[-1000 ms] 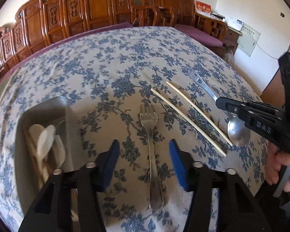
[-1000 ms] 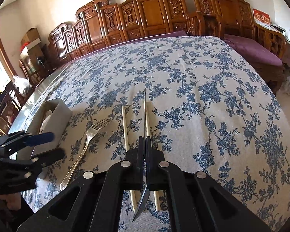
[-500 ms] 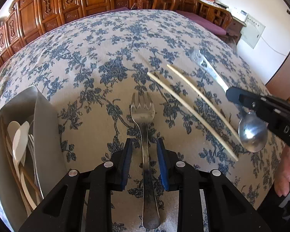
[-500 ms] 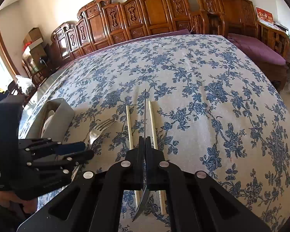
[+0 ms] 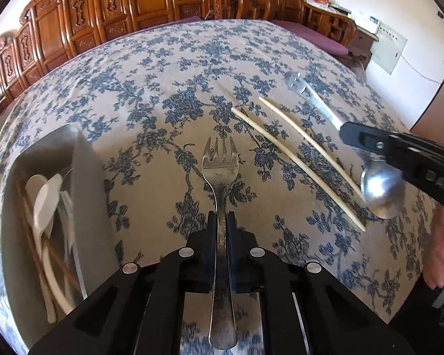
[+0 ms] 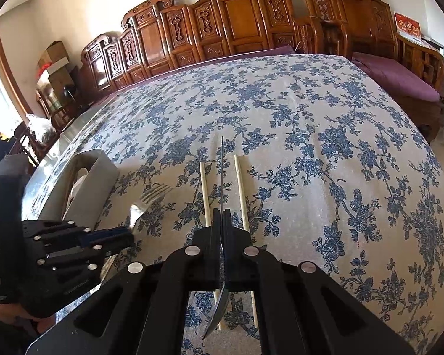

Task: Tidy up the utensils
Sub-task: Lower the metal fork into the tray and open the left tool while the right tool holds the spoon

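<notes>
My left gripper (image 5: pixel 221 222) is shut on the handle of a metal fork (image 5: pixel 219 168), tines pointing away over the floral tablecloth. My right gripper (image 6: pixel 222 219) is shut on a metal spoon (image 6: pixel 222 174), held edge-on above the cloth; in the left wrist view the spoon (image 5: pixel 381 189) hangs bowl-down from the right gripper (image 5: pixel 352 131). Two pale chopsticks (image 5: pixel 296 159) lie side by side on the cloth between the fork and the spoon, and show in the right wrist view (image 6: pixel 205 192) under the spoon. The fork (image 6: pixel 146 201) and left gripper (image 6: pixel 124 233) show at left there.
A grey metal utensil tray (image 5: pixel 85 195) at the left holds white spoons, chopsticks and other cutlery; it shows in the right wrist view too (image 6: pixel 94 174). Carved wooden chairs (image 6: pixel 239 20) line the table's far side. The table's edge runs along the right.
My left gripper came down over the fork and closed on its handle. My right gripper kept hold of the spoon and shifted slightly.
</notes>
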`<state>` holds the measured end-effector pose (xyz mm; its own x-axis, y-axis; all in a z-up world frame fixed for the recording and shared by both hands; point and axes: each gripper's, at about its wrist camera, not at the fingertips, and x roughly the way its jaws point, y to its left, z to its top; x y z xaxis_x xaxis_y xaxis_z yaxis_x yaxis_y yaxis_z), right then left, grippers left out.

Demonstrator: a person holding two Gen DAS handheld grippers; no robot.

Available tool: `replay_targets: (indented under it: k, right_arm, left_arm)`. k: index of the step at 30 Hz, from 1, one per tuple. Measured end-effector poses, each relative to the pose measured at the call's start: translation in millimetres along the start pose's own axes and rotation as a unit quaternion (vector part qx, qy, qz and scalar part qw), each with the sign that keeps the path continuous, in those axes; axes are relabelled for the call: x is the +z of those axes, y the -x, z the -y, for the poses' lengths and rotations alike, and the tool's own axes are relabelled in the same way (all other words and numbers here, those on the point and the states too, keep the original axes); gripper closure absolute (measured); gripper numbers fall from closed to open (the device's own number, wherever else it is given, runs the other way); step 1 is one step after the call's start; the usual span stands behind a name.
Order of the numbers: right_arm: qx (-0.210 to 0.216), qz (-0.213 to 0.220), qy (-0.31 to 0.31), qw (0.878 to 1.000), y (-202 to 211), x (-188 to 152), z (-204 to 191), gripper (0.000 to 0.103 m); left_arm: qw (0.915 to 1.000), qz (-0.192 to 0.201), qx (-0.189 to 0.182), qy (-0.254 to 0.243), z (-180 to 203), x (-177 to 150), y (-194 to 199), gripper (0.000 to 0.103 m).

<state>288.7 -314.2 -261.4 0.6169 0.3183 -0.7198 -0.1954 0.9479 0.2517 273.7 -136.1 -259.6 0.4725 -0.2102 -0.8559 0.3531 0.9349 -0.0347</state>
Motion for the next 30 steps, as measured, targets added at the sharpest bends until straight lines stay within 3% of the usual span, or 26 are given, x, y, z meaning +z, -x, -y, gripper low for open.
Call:
replay_targets:
  k: [16, 30]
  right_arm:
    - [0.021, -0.001, 0.03, 0.999, 0.1, 1.3, -31.1, 0.101]
    - [0.041, -0.007, 0.058, 0.997, -10.4, 2.9, -68.8, 0.101]
  left_arm:
    - [0.9982, 0.056, 0.02, 0.006, -17.4, -5.9, 74.5, 0.097]
    - [0.9923, 0.097, 0.052, 0.057, -77.3, -12.4, 122.5, 0.097]
